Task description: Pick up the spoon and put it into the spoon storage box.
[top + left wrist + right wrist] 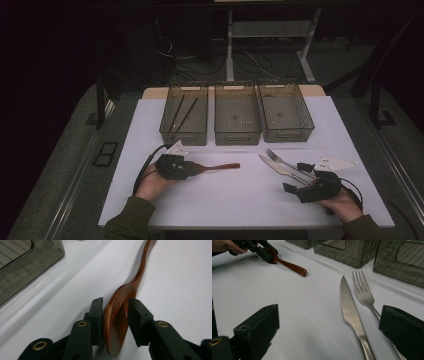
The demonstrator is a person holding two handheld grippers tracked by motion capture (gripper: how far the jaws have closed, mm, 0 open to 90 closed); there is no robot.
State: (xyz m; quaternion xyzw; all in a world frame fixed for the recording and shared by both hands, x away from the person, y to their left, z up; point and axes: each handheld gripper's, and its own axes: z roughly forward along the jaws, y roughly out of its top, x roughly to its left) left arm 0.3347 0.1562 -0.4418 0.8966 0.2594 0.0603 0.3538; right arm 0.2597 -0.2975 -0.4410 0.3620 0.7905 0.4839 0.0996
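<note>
A brown wooden spoon [220, 166] lies on the white table, its handle pointing right. My left gripper [192, 169] is shut on the spoon's bowl [120, 312], which stands on edge between the two black pads in the left gripper view. The same gripper [265, 252] and spoon [292, 266] appear far off in the right gripper view. My right gripper [296, 177] rests open at the right near the front edge. A steel knife [350, 310] and fork [363, 293] lie side by side between its wide-apart jaws, touched by neither pad.
Three smoky plastic bins [184, 132] [237, 135] [287, 132] stand in a row at the back of the table. The left one holds dark chopsticks [181, 112]. Its corner [22, 267] is near my left gripper. Table legs and cables lie beyond.
</note>
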